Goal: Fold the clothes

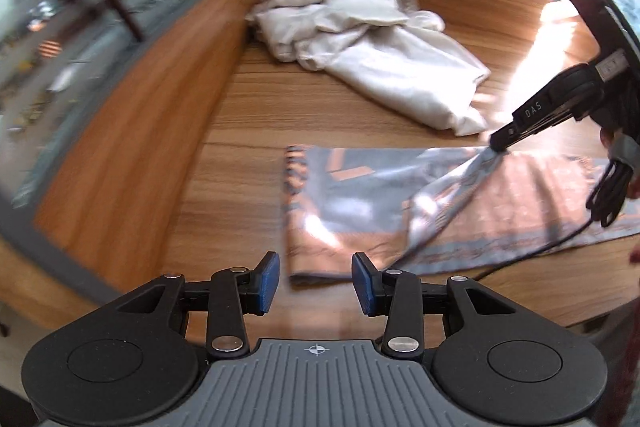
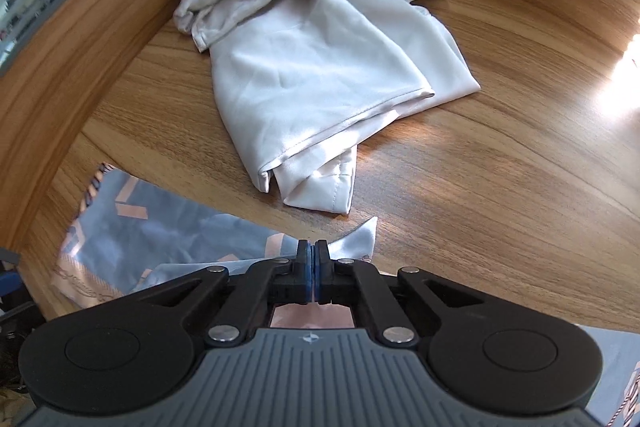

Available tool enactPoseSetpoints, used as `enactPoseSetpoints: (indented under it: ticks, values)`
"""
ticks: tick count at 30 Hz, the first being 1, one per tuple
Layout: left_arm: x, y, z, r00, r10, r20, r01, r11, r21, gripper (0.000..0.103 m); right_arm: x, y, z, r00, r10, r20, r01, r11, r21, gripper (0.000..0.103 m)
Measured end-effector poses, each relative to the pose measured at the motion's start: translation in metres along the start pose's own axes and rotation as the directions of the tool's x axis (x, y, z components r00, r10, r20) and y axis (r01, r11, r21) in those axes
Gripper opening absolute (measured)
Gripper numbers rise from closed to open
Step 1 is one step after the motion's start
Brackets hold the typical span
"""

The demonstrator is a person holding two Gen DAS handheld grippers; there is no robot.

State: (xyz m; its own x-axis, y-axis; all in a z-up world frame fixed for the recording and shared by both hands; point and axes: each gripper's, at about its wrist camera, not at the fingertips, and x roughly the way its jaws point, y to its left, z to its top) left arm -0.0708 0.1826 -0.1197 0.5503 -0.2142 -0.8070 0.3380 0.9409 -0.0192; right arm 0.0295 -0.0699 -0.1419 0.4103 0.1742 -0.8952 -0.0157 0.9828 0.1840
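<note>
A grey-blue and copper patterned scarf (image 1: 360, 203) lies partly folded on the wooden table (image 1: 224, 163). My left gripper (image 1: 315, 283) is open and empty, just above the scarf's near left corner. My right gripper (image 1: 496, 145) is shut on a corner of the scarf and lifts a fold of it off the cloth. In the right wrist view the shut right gripper (image 2: 314, 259) pinches that scarf corner (image 2: 360, 233), with the rest of the scarf (image 2: 132, 231) spread to the left.
A crumpled cream-white garment (image 1: 372, 55) lies in a heap at the back of the table, also in the right wrist view (image 2: 316, 43). A raised wooden rim (image 1: 132, 99) and striped glass panels border the table. A black cable (image 1: 560, 239) trails over the scarf's right part.
</note>
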Motion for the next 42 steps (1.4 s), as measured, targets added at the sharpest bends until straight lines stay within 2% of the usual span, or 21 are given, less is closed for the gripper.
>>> enactPoseSetpoints:
  ticks: [4,9,17,26,29,32,35,36,38,42]
  values:
    - [0.023,-0.007,0.012,0.993,-0.114,-0.032,0.114,0.993,-0.005,0.043,-0.013,-0.009,-0.011,1.0,0.004,0.013,-0.005,1.0,0.016,0.002]
    - [0.048,-0.023,0.022,0.973,-0.218,-0.075,0.218,0.976,-0.01,0.043,-0.024,-0.024,-0.028,1.0,0.011,0.024,-0.013,0.998,0.063,0.002]
    - [0.07,-0.044,0.03,0.953,-0.282,-0.114,0.282,0.959,-0.017,0.043,-0.035,-0.036,-0.049,0.999,-0.03,0.02,0.029,0.996,0.084,0.003]
    - [0.079,-0.065,0.034,0.922,-0.356,-0.153,0.365,0.931,0.029,0.044,-0.047,-0.055,-0.065,0.998,-0.06,0.025,0.055,0.983,0.177,0.003]
    - [0.08,-0.067,0.035,0.907,-0.389,-0.162,0.398,0.917,0.022,0.044,-0.05,-0.06,-0.067,0.997,-0.064,0.03,0.057,0.977,0.206,0.003]
    - [0.079,-0.068,0.036,0.88,-0.443,-0.171,0.452,0.892,0.014,0.044,-0.052,-0.064,-0.068,0.997,-0.062,0.036,0.052,0.971,0.234,0.005]
    - [0.075,-0.067,0.037,0.859,-0.482,-0.174,0.492,0.871,0.013,0.044,-0.052,-0.067,-0.067,0.998,-0.047,0.043,0.034,0.964,0.265,0.012]
    - [0.073,-0.066,0.038,0.857,-0.485,-0.173,0.495,0.869,0.013,0.044,-0.051,-0.068,-0.066,0.998,-0.043,0.048,0.028,0.961,0.275,0.016]
    - [0.067,-0.06,0.038,0.873,-0.46,-0.163,0.469,0.883,0.022,0.044,-0.049,-0.069,-0.063,0.998,-0.04,0.054,0.023,0.957,0.29,0.02]
    - [0.051,-0.044,0.035,0.933,-0.338,-0.123,0.348,0.935,0.07,0.045,-0.039,-0.073,-0.055,0.998,-0.039,0.047,0.021,0.941,0.337,0.027]
